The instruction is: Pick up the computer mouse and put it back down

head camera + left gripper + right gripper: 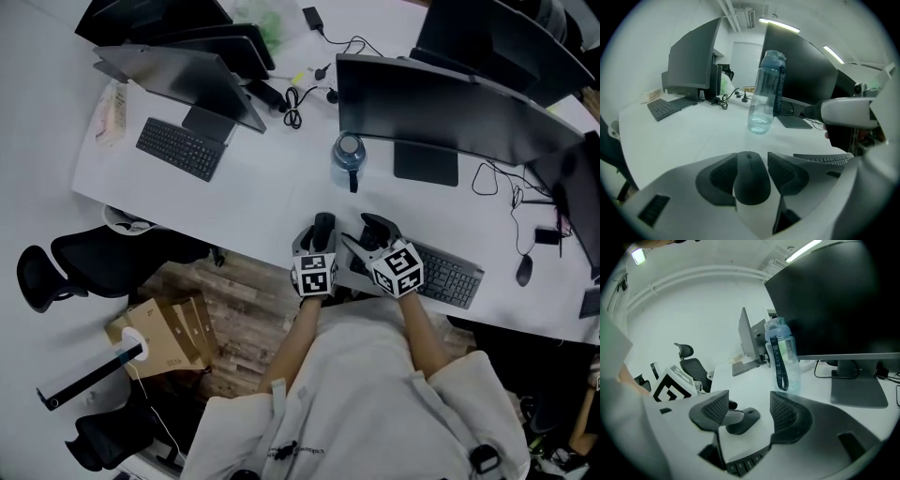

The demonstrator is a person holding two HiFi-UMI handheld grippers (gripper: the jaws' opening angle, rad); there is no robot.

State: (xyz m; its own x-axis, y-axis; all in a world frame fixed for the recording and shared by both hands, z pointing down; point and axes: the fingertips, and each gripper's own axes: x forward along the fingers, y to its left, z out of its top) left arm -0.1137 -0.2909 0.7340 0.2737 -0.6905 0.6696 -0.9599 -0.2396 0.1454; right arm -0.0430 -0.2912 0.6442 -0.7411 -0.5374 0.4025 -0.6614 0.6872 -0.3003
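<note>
The dark computer mouse (pixel 751 180) lies on the white desk (pixel 679 140) between the jaws of my left gripper (pixel 751 161). The jaws stand open: a thin gap shows between the mouse and the right pad, and the left pad sits right beside it. In the right gripper view the same mouse (pixel 743 420) shows with one left finger (pixel 725 416) alongside it. My right gripper (pixel 749 399) is open with nothing between its jaws, just right of the left gripper (pixel 322 225) near the desk's front edge. In the head view the right gripper (pixel 377 227) hovers by the keyboard's left end.
A clear water bottle (pixel 348 155) with a blue cap stands just beyond the grippers. A keyboard (pixel 448 275) lies to the right, under a wide monitor (pixel 450 103). A second mouse (pixel 524 270) sits at the far right. An office chair (pixel 94 262) and a cardboard box (pixel 169 328) are below the desk's edge.
</note>
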